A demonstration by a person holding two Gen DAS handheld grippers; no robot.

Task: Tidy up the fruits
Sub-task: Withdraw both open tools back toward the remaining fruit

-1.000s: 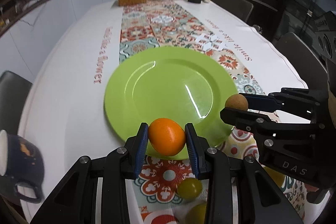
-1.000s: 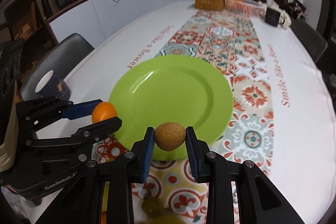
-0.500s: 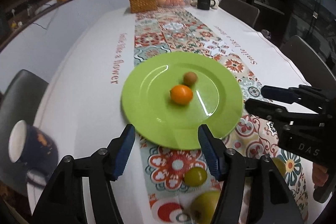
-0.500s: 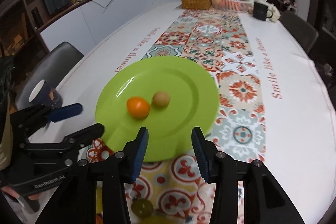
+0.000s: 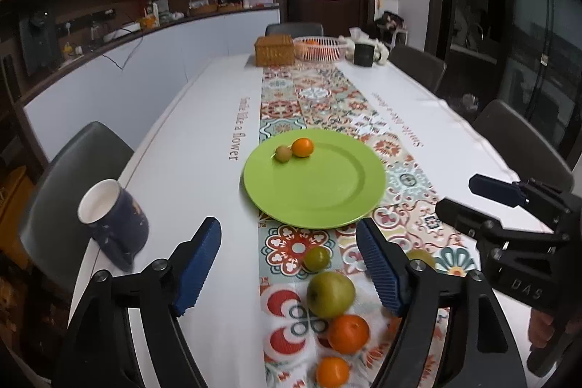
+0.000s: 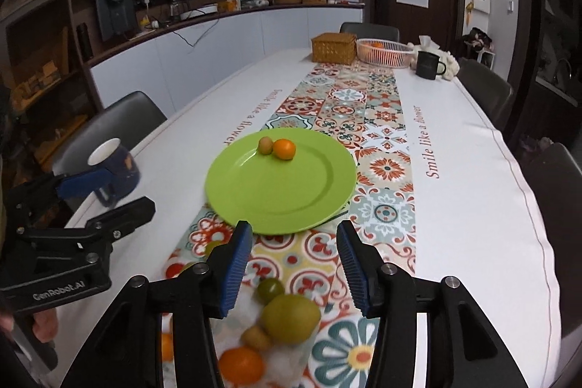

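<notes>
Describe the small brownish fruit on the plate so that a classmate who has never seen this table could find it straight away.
Start at the green plate on the patterned table runner. Two fruits sit touching near its far rim. It is the smaller, dull brown-green fruit, left of the bright orange.

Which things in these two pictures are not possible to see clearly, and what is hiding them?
- Fruit count near the camera: right wrist view, the right claw and motion blur cover the pile around the green apple.
- A yellow-green fruit: left wrist view, mostly behind a finger of the left claw.
- Pink basket contents: too far; only orange shows.
- Blue mug: right wrist view, partly behind the left claw.
</notes>
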